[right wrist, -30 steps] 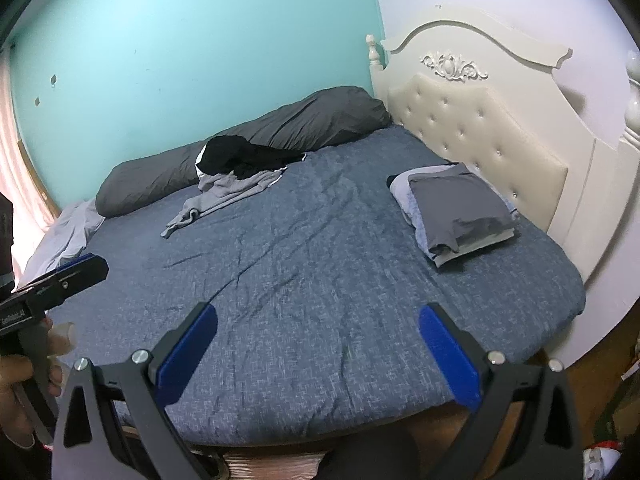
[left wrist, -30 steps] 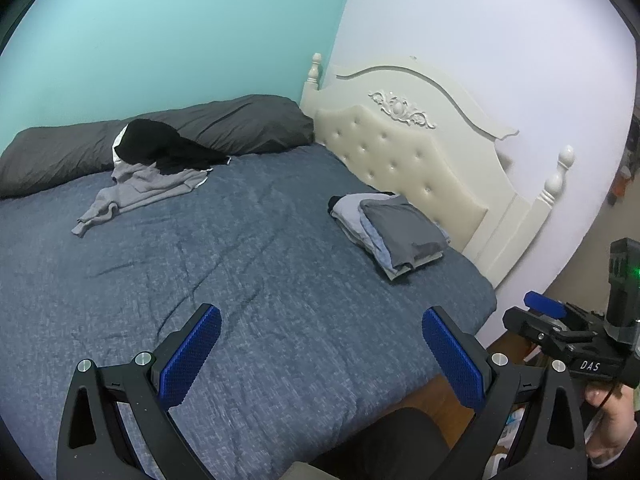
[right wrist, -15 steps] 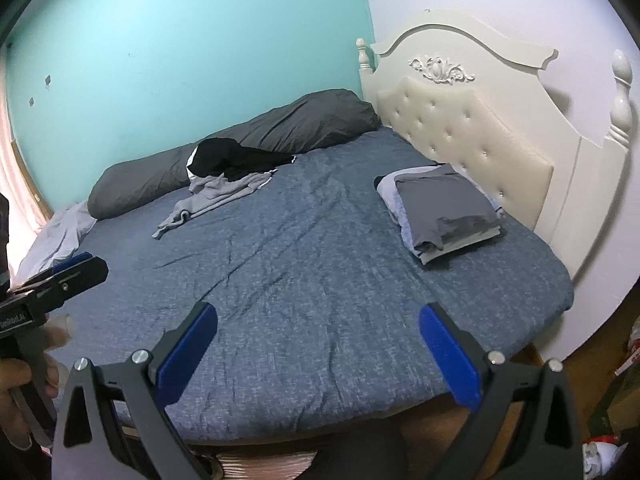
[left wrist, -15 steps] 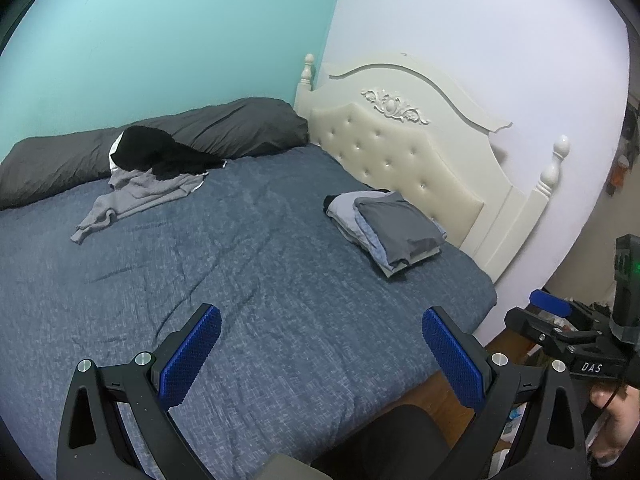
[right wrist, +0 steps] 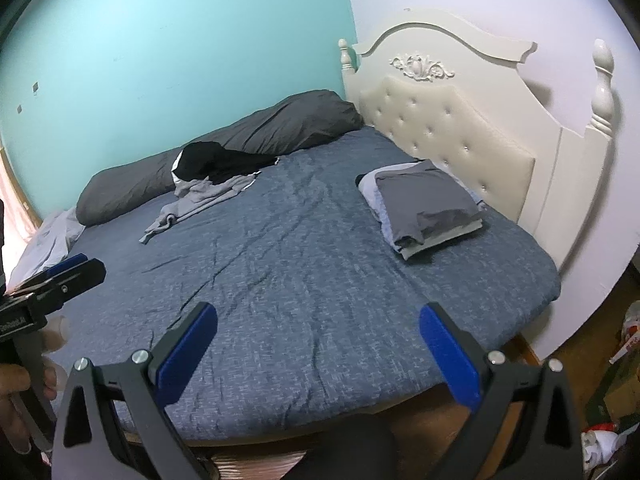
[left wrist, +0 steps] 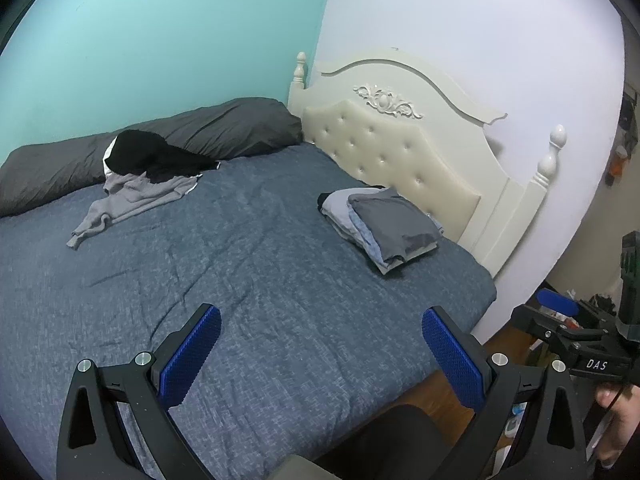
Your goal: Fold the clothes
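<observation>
Blue-grey bedding (left wrist: pixel 256 280) spreads below both grippers, which hang above the near edge of the mattress. Left gripper (left wrist: pixel 320 356): blue pads set wide apart, nothing between them. Right gripper (right wrist: pixel 318 354): likewise spread wide and empty.

Task items lie in two groups. A folded stack (left wrist: pixel 390 230), grey garment uppermost over paler layers, sits at the right of the bed just beside the cream tufted headboard (left wrist: pixel 400 152). A loose heap, namely a black garment (left wrist: pixel 148 158) overlapping a crumpled light grey garment (left wrist: pixel 132 200), lies at the far left, touching the long dark pillow (left wrist: pixel 200 136) set against the teal wall. One grey sleeve or leg trails from the heap toward the near left corner; which it is cannot be told through the fisheye.

Governing relation: the heap lies ahead and to the left of both tools, well apart from them, its long axis running diagonally from the pillow toward the near left. The left gripper stands on that side and is judged the nearer. The stack lies ahead and to the right, closer to the right gripper.

Between tools and heap there is only rumpled cover, with no obstruction. A pale cloth (right wrist: pixel 52 236) hangs off the far-left edge of the bed; floor clutter (right wrist: pixel 616 400) lies at the right, clear of any reach.
</observation>
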{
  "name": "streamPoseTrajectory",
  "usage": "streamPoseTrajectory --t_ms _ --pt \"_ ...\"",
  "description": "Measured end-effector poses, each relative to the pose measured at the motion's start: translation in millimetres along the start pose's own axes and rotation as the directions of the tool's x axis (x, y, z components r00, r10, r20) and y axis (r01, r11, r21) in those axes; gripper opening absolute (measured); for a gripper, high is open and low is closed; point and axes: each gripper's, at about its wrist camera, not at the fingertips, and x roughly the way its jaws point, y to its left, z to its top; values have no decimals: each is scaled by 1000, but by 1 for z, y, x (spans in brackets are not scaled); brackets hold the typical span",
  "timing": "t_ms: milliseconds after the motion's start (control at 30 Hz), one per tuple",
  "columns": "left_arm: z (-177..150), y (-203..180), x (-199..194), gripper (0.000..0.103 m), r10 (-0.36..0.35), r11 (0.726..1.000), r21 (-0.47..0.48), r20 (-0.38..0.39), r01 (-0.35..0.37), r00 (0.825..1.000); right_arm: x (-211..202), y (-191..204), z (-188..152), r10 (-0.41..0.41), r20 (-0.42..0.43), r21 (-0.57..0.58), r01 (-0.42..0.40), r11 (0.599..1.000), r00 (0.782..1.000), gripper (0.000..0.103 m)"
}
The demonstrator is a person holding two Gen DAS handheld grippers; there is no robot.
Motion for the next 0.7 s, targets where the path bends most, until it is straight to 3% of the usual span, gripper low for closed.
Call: streamPoseTrajectory --t_ms 700 --pt "0 -10 3 103 28 1000 14 15 -28 1000 -1 -8 -2 -21 4 8 21 1000 1000 102"
